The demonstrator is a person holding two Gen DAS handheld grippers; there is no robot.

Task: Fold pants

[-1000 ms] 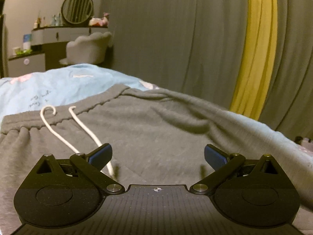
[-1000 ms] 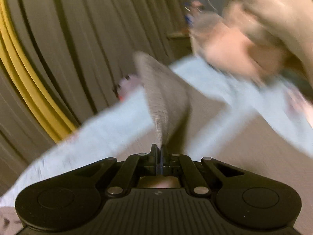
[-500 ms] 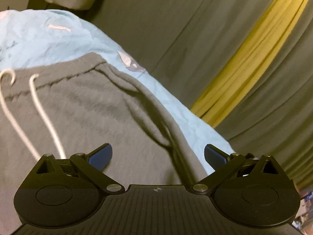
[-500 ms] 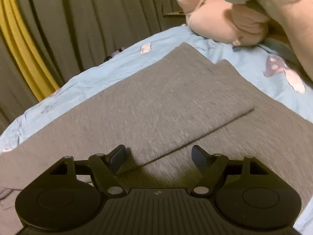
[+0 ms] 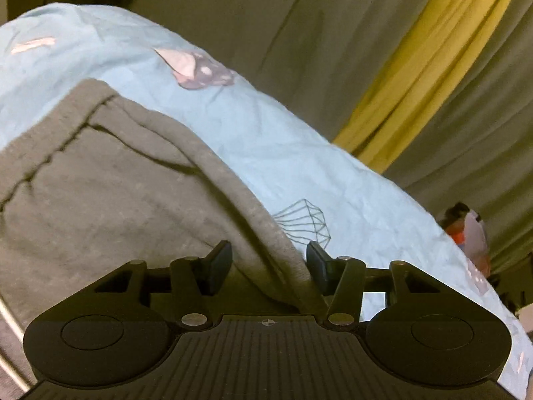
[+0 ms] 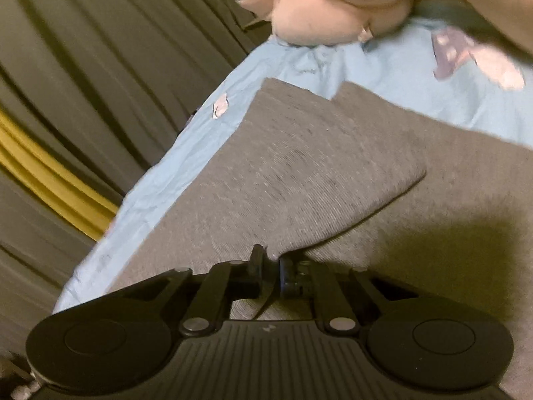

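The grey pants point(image 5: 100, 200) lay on the blue bedsheet point(image 5: 299, 153), soft and floppy. Our left gripper point(image 5: 269, 263) was closing around their side edge; our right gripper point(image 6: 270, 266) was closing, nearly pinching a fold.

One pair of grey pants point(image 5: 100, 193) is seen, with two leg ends point(image 6: 299, 166) lying one over the other. One light-blue bedsheet point(image 5: 299, 153) is counted beneath. One pink plush toy point(image 6: 319, 10) is seen at the far end. Two grippers are counted: the left gripper point(image 5: 269, 261) and the right gripper point(image 6: 271, 268). One yellow curtain strip point(image 5: 433, 66) is seen among grey curtains point(image 5: 266, 16).
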